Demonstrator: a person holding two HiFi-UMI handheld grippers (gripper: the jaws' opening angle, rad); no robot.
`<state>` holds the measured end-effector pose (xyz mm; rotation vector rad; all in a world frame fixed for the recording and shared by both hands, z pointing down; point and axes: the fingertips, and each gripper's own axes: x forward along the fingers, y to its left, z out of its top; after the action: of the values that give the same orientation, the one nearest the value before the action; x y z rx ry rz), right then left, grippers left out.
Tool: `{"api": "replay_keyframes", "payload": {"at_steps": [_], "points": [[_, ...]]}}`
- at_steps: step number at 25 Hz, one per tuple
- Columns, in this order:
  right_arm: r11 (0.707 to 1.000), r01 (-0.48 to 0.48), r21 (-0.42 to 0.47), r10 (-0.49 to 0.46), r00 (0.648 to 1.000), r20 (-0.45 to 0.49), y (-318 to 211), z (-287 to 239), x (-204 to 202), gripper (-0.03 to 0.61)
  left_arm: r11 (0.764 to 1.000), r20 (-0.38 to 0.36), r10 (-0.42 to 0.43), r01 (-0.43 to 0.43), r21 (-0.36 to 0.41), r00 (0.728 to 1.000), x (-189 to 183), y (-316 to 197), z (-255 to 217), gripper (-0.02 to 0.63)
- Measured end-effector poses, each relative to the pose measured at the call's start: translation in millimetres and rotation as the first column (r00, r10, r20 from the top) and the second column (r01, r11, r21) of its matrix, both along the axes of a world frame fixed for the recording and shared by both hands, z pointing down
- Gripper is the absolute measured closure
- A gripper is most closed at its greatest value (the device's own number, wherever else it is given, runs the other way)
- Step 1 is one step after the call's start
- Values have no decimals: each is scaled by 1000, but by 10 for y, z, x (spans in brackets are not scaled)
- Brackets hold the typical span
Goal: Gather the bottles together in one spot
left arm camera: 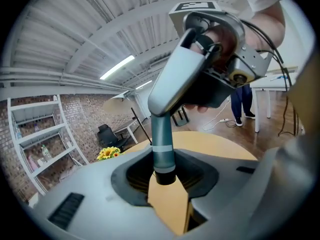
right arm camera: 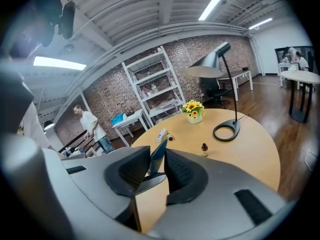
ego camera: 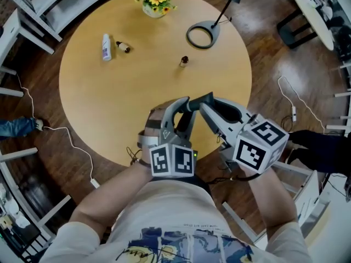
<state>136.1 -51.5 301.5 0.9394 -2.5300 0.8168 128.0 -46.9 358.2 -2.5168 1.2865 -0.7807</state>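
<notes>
My L gripper closed, R gripper clamped on its tips, both at table's 6 o'clock edge. White btl lying flat at 10 o'clock, small brown btl lying just beside it. Dark dropper btl upright at 2 o'clock, apart from the pair.

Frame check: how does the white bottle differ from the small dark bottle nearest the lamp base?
The white bottle lies on its side; the small dark bottle stands upright. The white bottle is longer and pale; the small dark bottle is short and dark. The white bottle has another small bottle close beside it; the small dark bottle stands alone, nearer the lamp base. Both rest on the round table.
</notes>
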Motion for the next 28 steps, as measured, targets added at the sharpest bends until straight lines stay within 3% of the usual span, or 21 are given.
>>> {"api": "replay_keyframes", "payload": {"at_steps": [3,8,12,18,28], "points": [[995,101,23,-99,993,-66,12,52,-93,490,999,-5,29,-29,-17,1000,-69,37,57,480],[967,249,61,-231,950,-209,-28,142,-154,500,995,-48,60,-64,-78,997,-224,115,141,479],[951,300,79,-264,915,-307,-265,315,-59,500,986,-123,15,-35,-162,992,-475,187,217,479],[920,384,74,-314,839,-444,-852,818,137,500,960,-255,-81,7,-280,964,-983,358,242,478],[777,628,37,-483,633,-605,-1581,1612,130,500,920,-318,-264,138,-368,911,-1546,673,302,479]]}}
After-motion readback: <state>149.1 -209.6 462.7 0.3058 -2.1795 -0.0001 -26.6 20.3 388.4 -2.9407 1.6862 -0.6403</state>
